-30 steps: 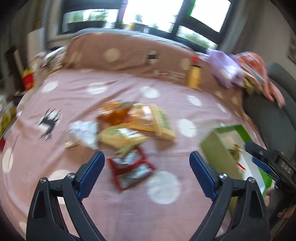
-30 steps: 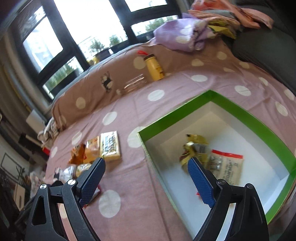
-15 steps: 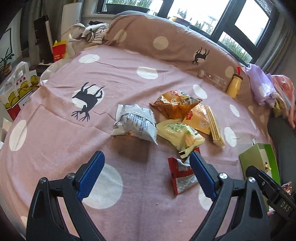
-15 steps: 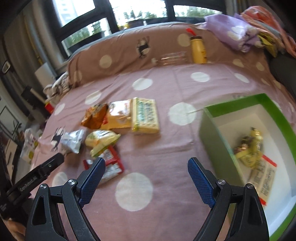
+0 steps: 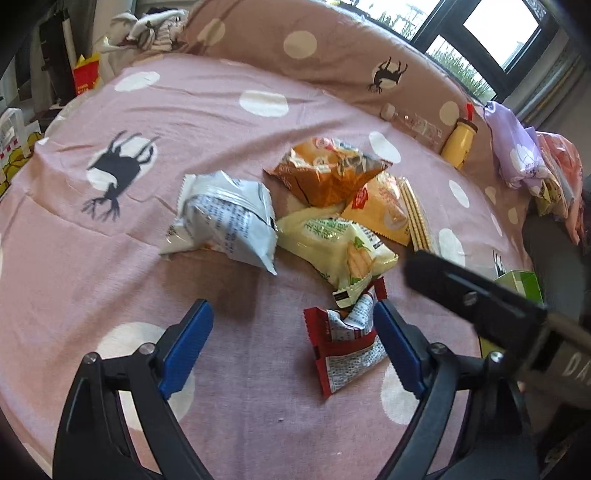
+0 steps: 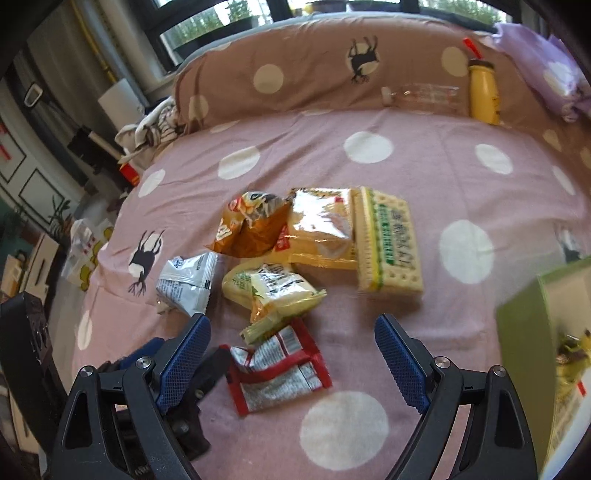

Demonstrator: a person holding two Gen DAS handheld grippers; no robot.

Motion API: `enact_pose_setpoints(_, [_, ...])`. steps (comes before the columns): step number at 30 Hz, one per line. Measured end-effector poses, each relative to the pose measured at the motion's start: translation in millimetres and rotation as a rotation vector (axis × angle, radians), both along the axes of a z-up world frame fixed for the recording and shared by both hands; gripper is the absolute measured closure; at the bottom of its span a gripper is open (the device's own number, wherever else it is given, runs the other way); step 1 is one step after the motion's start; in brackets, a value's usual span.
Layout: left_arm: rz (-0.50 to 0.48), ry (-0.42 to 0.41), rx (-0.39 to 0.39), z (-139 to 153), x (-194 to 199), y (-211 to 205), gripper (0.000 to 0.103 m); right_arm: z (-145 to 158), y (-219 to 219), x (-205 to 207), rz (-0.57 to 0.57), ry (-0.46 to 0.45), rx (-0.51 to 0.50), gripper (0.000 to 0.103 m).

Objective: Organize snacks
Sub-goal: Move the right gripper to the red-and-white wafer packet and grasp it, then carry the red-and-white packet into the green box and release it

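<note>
Snacks lie clustered at frame centre on the pink spotted bedspread (image 6: pixel 406 177); the red packet (image 6: pixel 277 373) is nearest. The green box (image 6: pixel 524 325) sits at right edge. Left gripper (image 5: pixel 291 343) and right gripper (image 6: pixel 291 354) both spread, empty. Step judged: approach. Next: close on red packet, carry to box.

Bed: pink sheet (image 6: pixel 424 177) with white dots and black deer prints
Pillow: long brown bolster (image 6: pixel 332 74), dotted, across the bed's head
Windows: dark-framed panes (image 5: pixel 498 33) behind the bolster, greenery outside
Light: daylight
Right edge: lilac bundle (image 5: pixel 517 155) and heaped fabrics
Left edge: striped cloth (image 6: pixel 155 125), cluttered floor
</note>
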State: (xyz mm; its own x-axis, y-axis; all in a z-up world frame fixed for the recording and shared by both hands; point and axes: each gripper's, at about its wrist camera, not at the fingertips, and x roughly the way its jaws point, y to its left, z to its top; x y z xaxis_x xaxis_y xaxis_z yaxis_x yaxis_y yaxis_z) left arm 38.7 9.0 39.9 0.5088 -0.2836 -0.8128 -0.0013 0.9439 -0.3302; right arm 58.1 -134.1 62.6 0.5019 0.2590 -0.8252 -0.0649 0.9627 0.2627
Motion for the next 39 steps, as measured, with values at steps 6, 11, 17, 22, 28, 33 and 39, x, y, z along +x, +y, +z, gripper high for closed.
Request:
enact_pose_setpoints(6, [-0.014,0.045,0.032,-14,7,-12,0.032,-28,-6,10,-0.006,0.066,0.048,0.018])
enact_pose_setpoints(11, [-0.02,0.051,0.042,-14,2,-11,0.034,-35,-5,10,0.029,0.099,0.113,0.018])
enact_pose_setpoints(17, [-0.027,0.083,-0.028,-10,-15,-7,0.034,-32,-5,3,0.042,0.094,0.122,0.018])
enact_pose_setpoints(22, [-0.027,0.094,0.006,-9,-23,-12,0.032,-39,-8,7,0.045,0.127,0.147,0.018])
enact_pose_setpoints(28, [-0.077,0.106,0.029,-13,-22,-26,0.04,-42,0,6,0.062,0.132,0.131,0.018])
enact_pose_setpoints(33, [-0.105,0.109,-0.06,-14,-21,-31,0.068,-44,11,-2,0.078,0.122,0.09,0.019])
enact_pose_setpoints(39, [-0.142,0.033,0.002,0,-28,-42,0.073,-37,8,-11,0.055,0.105,0.087,0.03])
